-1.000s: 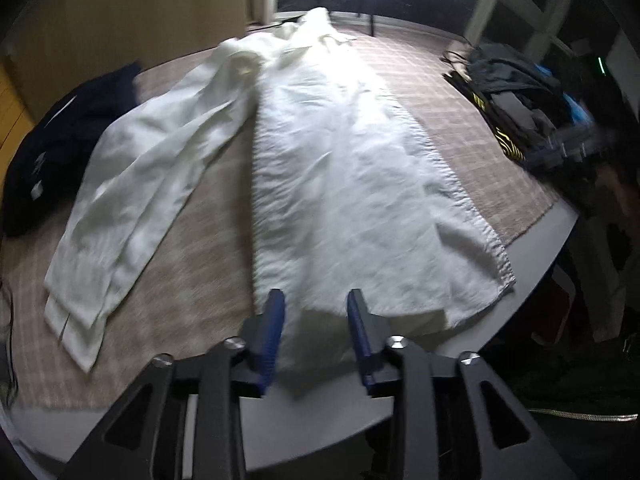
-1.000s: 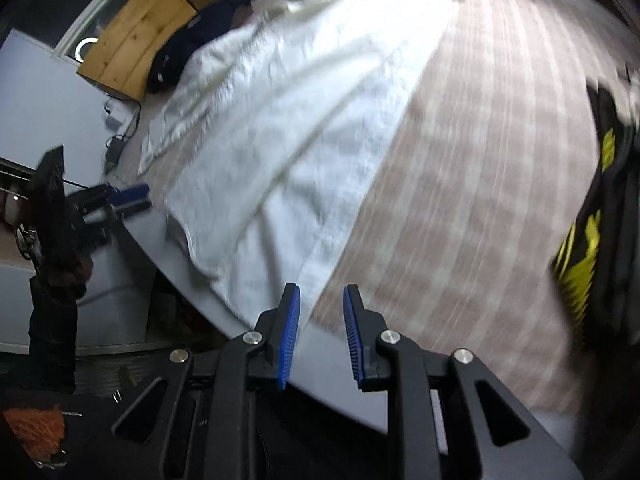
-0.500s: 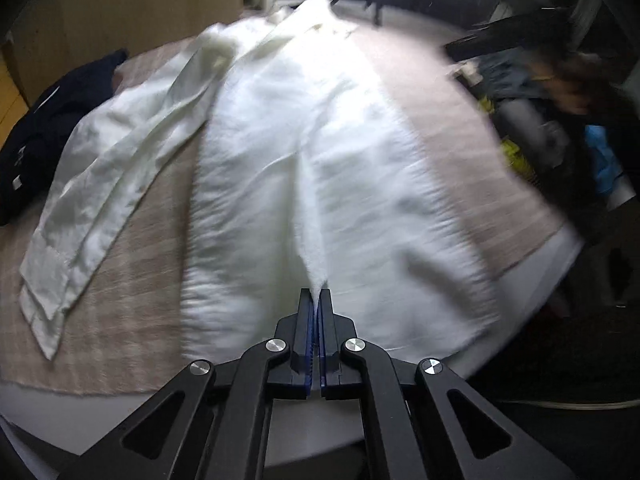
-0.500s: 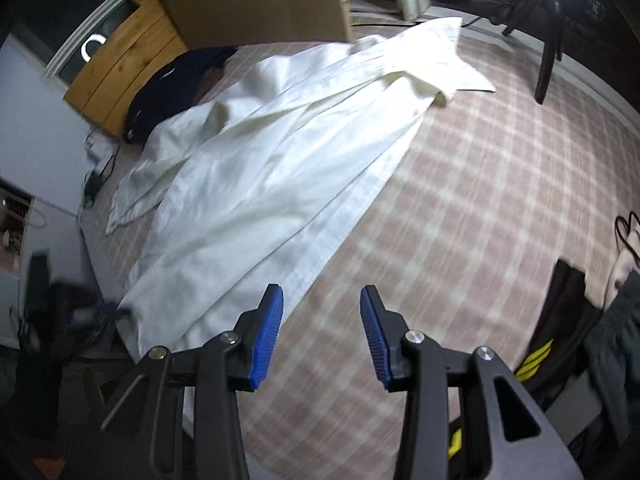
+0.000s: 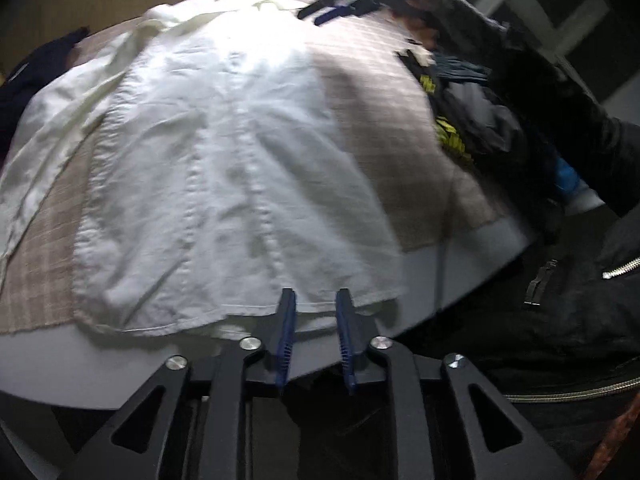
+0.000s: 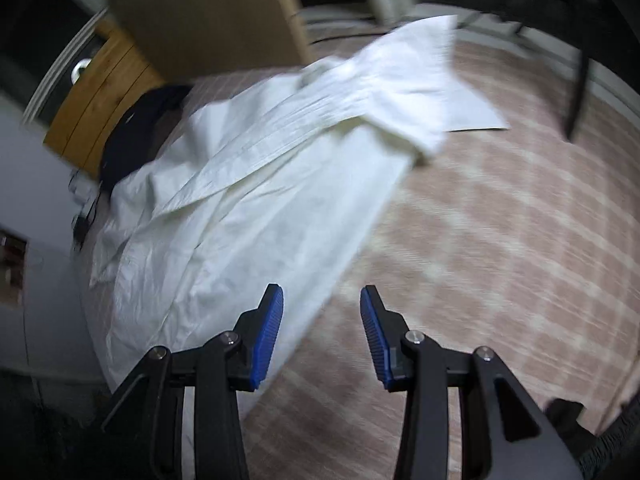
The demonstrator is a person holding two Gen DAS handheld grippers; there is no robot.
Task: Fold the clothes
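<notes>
One shirt (image 5: 224, 168) spread flat on cloth (image 5: 384, 128), hem at 6 o'clock by left gripper (image 5: 314, 312), just reopened, empty. Right gripper (image 6: 322, 320) apart, empty. Probably light, limp; best pinched at hem corners.

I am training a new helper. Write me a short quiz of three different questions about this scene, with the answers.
1. True or false: the left gripper clamps the white shirt.
2. What lies under the shirt? A) checked cloth B) bare wood C) a towel
3. Fill in: the right gripper hovers with open jaws over the shirt's ____ edge, as its own camera shows it.

Key: 1 false, its jaws have just been opening, nothing pressed between them. 2 A, the checked cloth. 3 right.
</notes>
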